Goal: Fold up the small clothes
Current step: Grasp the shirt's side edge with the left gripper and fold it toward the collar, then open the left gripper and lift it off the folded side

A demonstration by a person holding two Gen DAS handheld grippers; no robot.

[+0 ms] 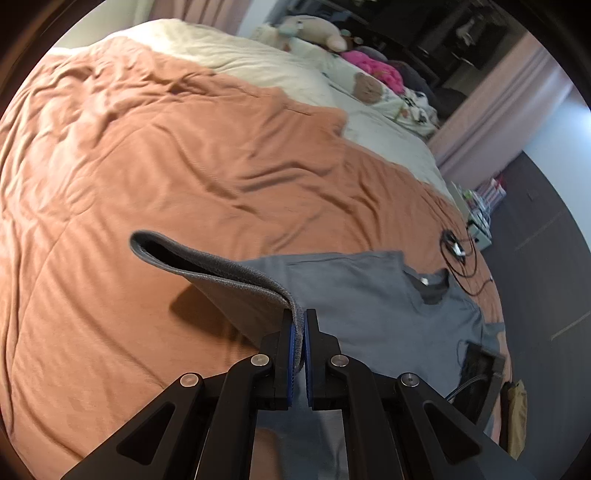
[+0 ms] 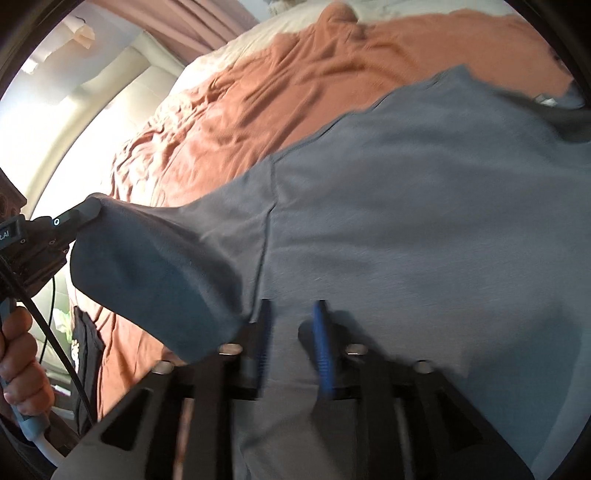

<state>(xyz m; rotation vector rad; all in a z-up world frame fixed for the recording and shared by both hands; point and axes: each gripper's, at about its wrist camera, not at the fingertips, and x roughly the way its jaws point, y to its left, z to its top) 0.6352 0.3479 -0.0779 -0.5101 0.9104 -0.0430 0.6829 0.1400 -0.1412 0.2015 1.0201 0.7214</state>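
A grey T-shirt (image 1: 369, 295) lies spread on the orange bedspread (image 1: 166, 147). My left gripper (image 1: 300, 317) is shut on the hem of the shirt's sleeve (image 1: 221, 273) and holds it lifted off the bed, with a shadow under it. In the right wrist view the same shirt (image 2: 424, 203) fills the frame, and the lifted sleeve (image 2: 155, 258) runs to the left gripper (image 2: 79, 214) at the left edge. My right gripper (image 2: 293, 314) is open, its fingers apart just over the shirt's body, holding nothing. That view is blurred.
A black cable (image 1: 460, 254) lies on the bedspread beyond the shirt's collar. Stuffed toys (image 1: 317, 33) and pink clothes (image 1: 373, 70) sit at the far end of the bed. A cream sheet (image 1: 258, 62) covers the far part. The floor (image 1: 535, 258) lies to the right.
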